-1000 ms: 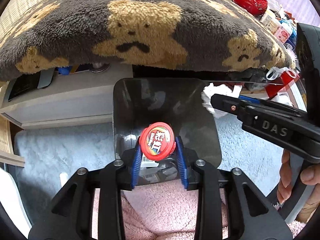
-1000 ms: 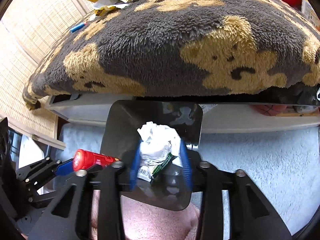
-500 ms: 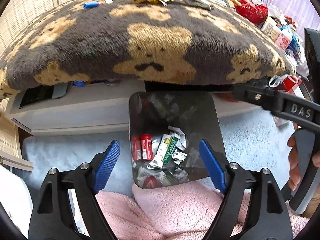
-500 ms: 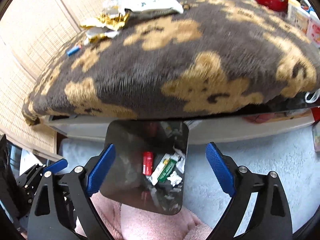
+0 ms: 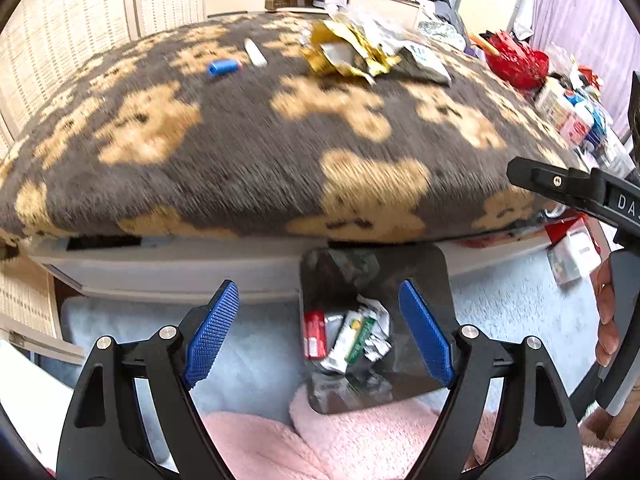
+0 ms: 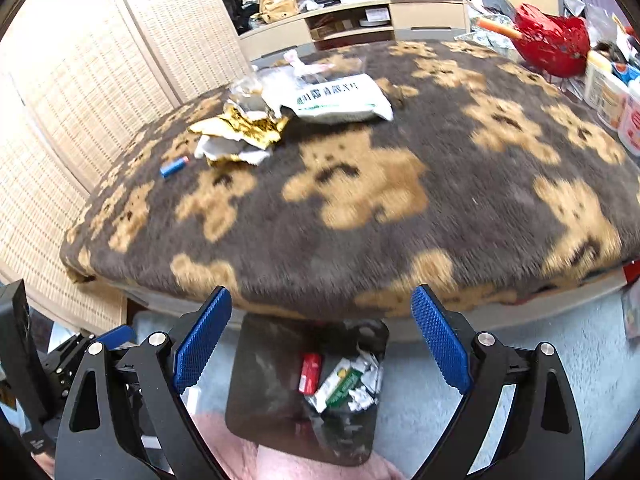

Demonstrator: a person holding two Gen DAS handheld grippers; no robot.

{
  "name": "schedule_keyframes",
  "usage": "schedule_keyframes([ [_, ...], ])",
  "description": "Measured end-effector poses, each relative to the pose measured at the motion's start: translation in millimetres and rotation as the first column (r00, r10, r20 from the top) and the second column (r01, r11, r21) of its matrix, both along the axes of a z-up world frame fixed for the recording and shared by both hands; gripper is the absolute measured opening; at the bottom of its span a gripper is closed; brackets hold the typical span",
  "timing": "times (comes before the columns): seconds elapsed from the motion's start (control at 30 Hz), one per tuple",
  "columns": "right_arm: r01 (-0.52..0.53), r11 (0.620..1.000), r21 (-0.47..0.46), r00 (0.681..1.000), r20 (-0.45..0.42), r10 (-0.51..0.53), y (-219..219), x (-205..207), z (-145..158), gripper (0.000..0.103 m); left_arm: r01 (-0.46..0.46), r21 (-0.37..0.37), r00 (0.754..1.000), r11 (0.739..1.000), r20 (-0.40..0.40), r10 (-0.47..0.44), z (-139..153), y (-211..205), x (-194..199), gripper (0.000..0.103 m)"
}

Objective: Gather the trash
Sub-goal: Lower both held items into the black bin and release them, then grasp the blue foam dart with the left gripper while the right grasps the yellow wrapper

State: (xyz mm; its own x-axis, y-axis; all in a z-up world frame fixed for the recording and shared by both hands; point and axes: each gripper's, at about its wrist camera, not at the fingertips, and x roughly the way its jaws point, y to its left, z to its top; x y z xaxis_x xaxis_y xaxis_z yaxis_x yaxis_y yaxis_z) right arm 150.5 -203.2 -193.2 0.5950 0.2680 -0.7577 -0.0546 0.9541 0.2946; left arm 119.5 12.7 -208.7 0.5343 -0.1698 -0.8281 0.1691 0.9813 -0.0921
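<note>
Both my tools gape wide with nothing between the blue pads: the left tool (image 5: pixel 320 332) and the right tool (image 6: pixel 322 340) have just been opening. Below them at six o'clock sits the dark trash bin (image 5: pixel 436 272), holding a red tube (image 5: pixel 314 334), a green-and-white wrapper (image 5: pixel 352 340) and crumpled paper (image 5: pixel 378 332); their print is unreadable. Beyond, the bear-patterned blanket (image 6: pixel 400 216) overhangs the tabletop edge, open across its middle. At twelve o'clock lie yellow wrappers (image 6: pixel 244 128), a white packet (image 6: pixel 336 98) with green lettering and a blue cap (image 6: pixel 174 167).
</note>
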Motion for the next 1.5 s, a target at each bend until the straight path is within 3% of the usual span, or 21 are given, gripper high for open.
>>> schedule_keyframes([
  [0.43,-0.025,0.999,0.035,0.998,0.050,0.023,34.1,65.4,15.7,0.092,-0.019,0.022,0.997,1.000,0.080,0.017,28.1,29.6,71.5,0.077],
  [0.5,-0.023,0.999,0.041,0.999,0.048,0.021,38.8,76.9,16.3,0.092,-0.013,0.031,0.996,0.999,0.085,0.011,29.9,31.5,86.7,0.073],
  [0.57,-0.023,0.998,0.052,0.999,0.044,0.020,44.8,90.5,16.0,0.092,-0.011,0.035,0.997,0.999,0.078,0.008,29.3,34.3,101.5,0.065],
  [0.67,-0.029,0.998,0.062,0.999,0.042,0.026,55.9,108.1,15.6,0.092,-0.004,0.054,0.997,0.999,0.075,0.000,25.4,39.4,120.8,0.062],
  [1.1,0.012,1.000,0.003,1.000,0.003,-0.012,97.4,165.5,-1.9,0.098,-0.010,0.018,0.997,1.000,0.078,0.008,12.2,64.5,194.5,0.058],
  [1.23,0.027,1.000,-0.014,1.000,0.002,-0.027,98.7,176.4,-7.3,0.098,0.010,0.015,0.996,1.000,0.086,-0.012,8.6,61.4,211.8,0.051],
  [1.33,0.031,0.999,-0.021,1.000,0.007,-0.031,97.7,180.9,-11.0,0.095,0.020,0.024,0.995,1.000,0.096,-0.022,8.3,59.8,218.0,0.035],
  [1.43,0.014,1.000,-0.020,1.000,0.011,-0.014,97.2,180.4,-13.2,0.082,0.021,0.030,0.995,0.999,0.097,-0.024,8.9,59.8,217.9,0.015],
  [1.5,-0.003,0.999,-0.034,1.000,0.021,0.003,97.9,176.5,-12.4,0.073,0.022,0.046,0.995,0.999,0.100,-0.027,8.9,57.8,213.0,0.011],
])
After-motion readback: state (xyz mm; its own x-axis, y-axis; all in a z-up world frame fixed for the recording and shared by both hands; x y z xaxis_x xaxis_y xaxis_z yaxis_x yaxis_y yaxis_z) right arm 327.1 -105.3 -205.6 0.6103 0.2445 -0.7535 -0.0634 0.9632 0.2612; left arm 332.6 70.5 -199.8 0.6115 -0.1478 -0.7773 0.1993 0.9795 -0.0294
